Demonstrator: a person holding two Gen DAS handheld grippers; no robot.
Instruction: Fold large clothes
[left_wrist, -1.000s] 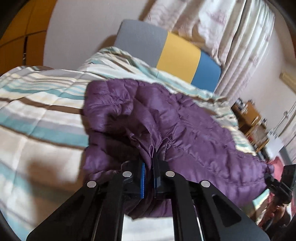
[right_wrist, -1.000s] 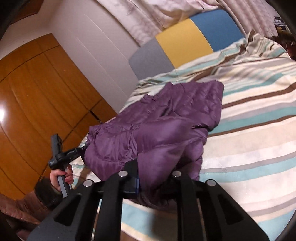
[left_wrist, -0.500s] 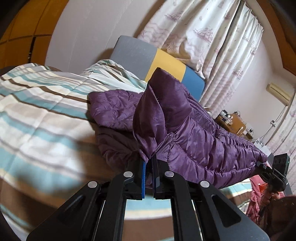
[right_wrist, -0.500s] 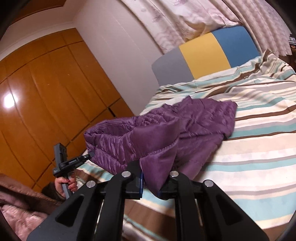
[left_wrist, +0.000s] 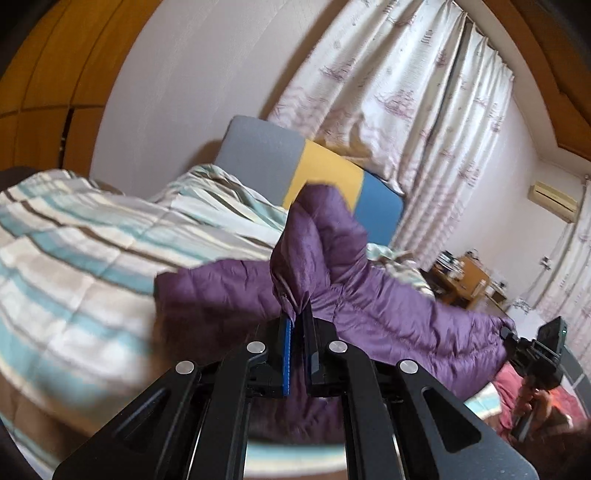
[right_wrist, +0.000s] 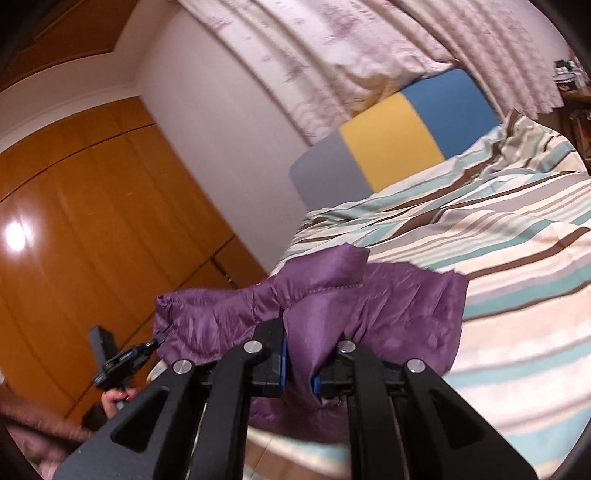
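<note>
Now that both pinched-shut grippers, left (left_wrist: 297, 325) and right (right_wrist: 295, 347), have raised the purple puffer jacket (left_wrist: 388, 295) off the striped duvet (left_wrist: 74, 258), folding over can follow.

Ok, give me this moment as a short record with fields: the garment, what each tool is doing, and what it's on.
garment: purple puffer jacket, partly lifted
left tool: shut on jacket edge
right tool: shut on jacket fabric
surface: striped duvet on bed
backdrop: grey, yellow and blue headboard, patterned curtains
</note>
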